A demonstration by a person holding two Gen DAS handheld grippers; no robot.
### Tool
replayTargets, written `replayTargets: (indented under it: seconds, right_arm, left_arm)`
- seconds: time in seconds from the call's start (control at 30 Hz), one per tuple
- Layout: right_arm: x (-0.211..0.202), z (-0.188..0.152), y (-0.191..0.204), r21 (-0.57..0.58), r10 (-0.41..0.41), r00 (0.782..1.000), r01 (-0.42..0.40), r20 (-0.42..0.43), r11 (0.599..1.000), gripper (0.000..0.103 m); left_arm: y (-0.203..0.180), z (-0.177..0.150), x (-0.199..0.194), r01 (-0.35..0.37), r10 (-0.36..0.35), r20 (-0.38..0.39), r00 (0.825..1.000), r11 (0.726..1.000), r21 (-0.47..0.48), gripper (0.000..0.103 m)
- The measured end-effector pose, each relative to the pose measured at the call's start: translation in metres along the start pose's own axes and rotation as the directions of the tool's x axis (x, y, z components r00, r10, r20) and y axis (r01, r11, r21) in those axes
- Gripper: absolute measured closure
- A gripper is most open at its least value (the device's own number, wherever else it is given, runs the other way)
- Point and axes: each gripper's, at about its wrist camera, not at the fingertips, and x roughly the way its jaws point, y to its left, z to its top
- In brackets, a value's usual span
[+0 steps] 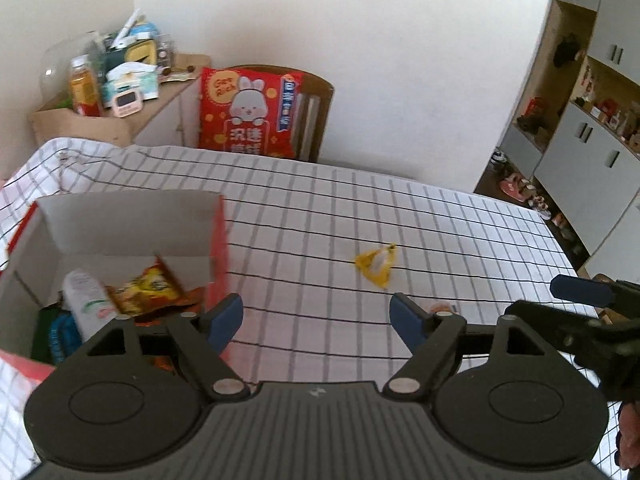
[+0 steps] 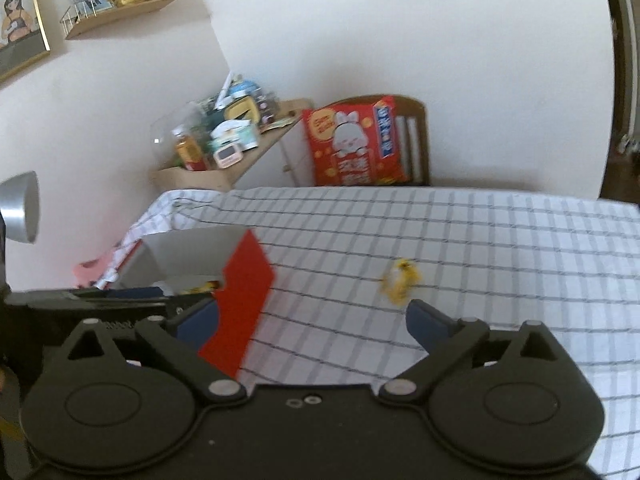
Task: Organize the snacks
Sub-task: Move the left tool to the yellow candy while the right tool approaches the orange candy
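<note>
Red-sided open box [image 1: 120, 240] on checked tablecloth [image 1: 440, 232], snack packets [image 1: 148, 288] inside, yellow wrapper [image 1: 376, 264] lying apart right of box, left gripper [image 1: 316, 316] beside box, gaping, empty, right gripper [image 2: 312, 320] likewise wide, holding nothing.

Two black hand-held grippers, left [image 1: 316, 318] and right [image 2: 312, 322], with dark-blue fingertip pads, silver pivot screws

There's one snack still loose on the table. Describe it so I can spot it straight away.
Start at the checked tablecloth, then the open red box of snacks at its left. To the right of the box, alone on bare cloth, lies a small yellow wrapper, crumpled into a rough triangle. It is the only yellow piece outside the box.
</note>
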Motion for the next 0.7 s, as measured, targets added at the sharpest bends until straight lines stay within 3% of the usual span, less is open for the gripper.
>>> replayTargets:
  seconds: [0.17, 0.3, 0.47, 0.7]
  right_arm:
    - [0.002, -0.01, -0.032, -0.073, -0.052, 0.998, 0.054, 0.033, 0.996, 0.002]
    - [0.012, -0.011, -0.06, -0.121, -0.068, 0.998, 0.069, 0.012, 0.99, 0.001]
    - [0.03, -0.01, -0.091, -0.178, -0.008, 0.997, -0.005, -0.072, 0.984, 0.002]
    - [0.069, -0.008, -0.106, -0.294, 0.037, 0.979, -0.096, -0.199, 0.951, 0.006]
  left_arm:
    - [-0.03, 0.002, 0.031, -0.002, 0.003, -0.039, 0.999, 1.0, 0.026, 0.023]
    - [-0.05, 0.005, 0.06, -0.011, 0.015, -0.079, 0.997, 0.998, 0.06, 0.023]
    - [-0.073, 0.013, 0.096, 0.004, 0.016, -0.135, 0.991, 0.99, 0.142, 0.023]
    - [-0.088, 0.027, 0.143, 0.018, 0.028, -0.206, 0.978, 0.976, 0.216, 0.023]
